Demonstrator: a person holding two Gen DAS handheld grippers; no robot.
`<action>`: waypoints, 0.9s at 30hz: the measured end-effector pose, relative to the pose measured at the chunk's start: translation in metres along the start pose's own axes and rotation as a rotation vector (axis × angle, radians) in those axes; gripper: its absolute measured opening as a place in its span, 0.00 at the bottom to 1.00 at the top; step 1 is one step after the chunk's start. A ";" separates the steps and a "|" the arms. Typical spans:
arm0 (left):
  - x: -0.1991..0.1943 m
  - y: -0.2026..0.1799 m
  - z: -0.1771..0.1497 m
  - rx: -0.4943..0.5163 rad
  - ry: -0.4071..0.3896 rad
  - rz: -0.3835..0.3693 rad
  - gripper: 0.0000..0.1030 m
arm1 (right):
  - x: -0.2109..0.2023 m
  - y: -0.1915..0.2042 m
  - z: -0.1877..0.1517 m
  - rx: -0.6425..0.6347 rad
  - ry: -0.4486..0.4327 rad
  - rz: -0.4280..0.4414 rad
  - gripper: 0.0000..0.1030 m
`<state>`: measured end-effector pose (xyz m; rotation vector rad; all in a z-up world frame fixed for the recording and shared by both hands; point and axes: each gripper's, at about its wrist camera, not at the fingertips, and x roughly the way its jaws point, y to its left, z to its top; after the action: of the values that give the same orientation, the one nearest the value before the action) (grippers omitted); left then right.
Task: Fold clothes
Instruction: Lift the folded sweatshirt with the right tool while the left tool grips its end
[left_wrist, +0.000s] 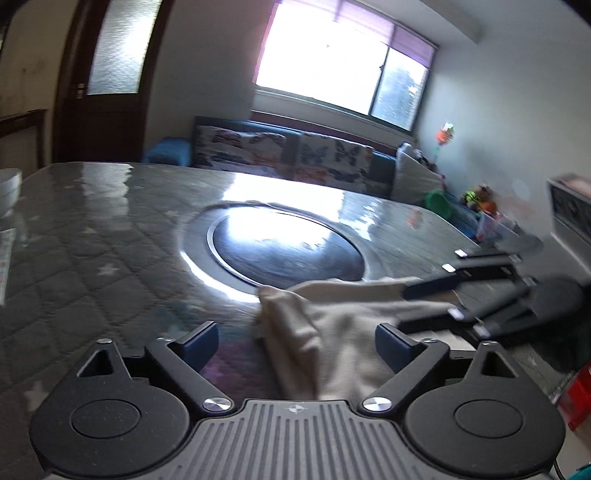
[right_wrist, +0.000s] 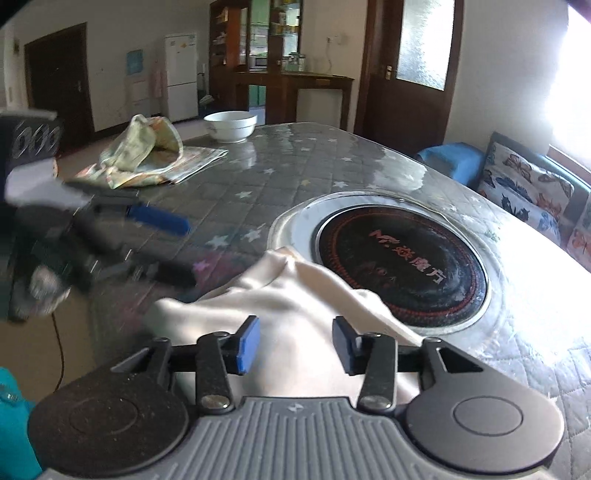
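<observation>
The left hand-held gripper (left_wrist: 297, 341) is seen with its blue-padded jaws spread wide, nothing gripped between them, poised just above a crumpled cream garment (left_wrist: 332, 328). The right hand-held gripper (right_wrist: 295, 345) is likewise held open, at a narrower spread, its jaws set over the same cream garment (right_wrist: 295, 295) without closing on it. In each wrist view the other gripper is caught as a motion-blurred shape at the side of the frame.

The garment is bunched in loose folds on the near part of the bench (right_wrist: 258, 173), its far edge touching the rim of a round black hob (right_wrist: 402, 266) sunk into the surface. The bench is covered by a grey quilted cloth printed with stars under a glossy clear sheet.

Further off, a second patterned garment (right_wrist: 144, 155) is heaped at the far end of the bench, with a white bowl (right_wrist: 231, 126) set just beside it. A sofa with butterfly-print cushions (left_wrist: 295, 158) is shown beyond the bench, below a bright window (left_wrist: 332, 62).
</observation>
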<state>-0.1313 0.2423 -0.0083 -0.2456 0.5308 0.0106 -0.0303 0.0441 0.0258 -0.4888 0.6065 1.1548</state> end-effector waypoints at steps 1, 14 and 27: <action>-0.002 0.002 0.001 -0.004 -0.006 0.013 1.00 | -0.002 0.005 -0.002 -0.011 0.000 0.004 0.46; 0.012 0.007 0.020 -0.102 0.056 0.039 1.00 | 0.012 0.082 -0.008 -0.215 -0.006 0.045 0.51; 0.030 0.018 0.021 -0.307 0.154 -0.007 1.00 | 0.033 0.119 -0.015 -0.337 0.008 -0.041 0.35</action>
<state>-0.0965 0.2634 -0.0096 -0.5517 0.6814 0.0670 -0.1361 0.0967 -0.0134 -0.7894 0.4065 1.2216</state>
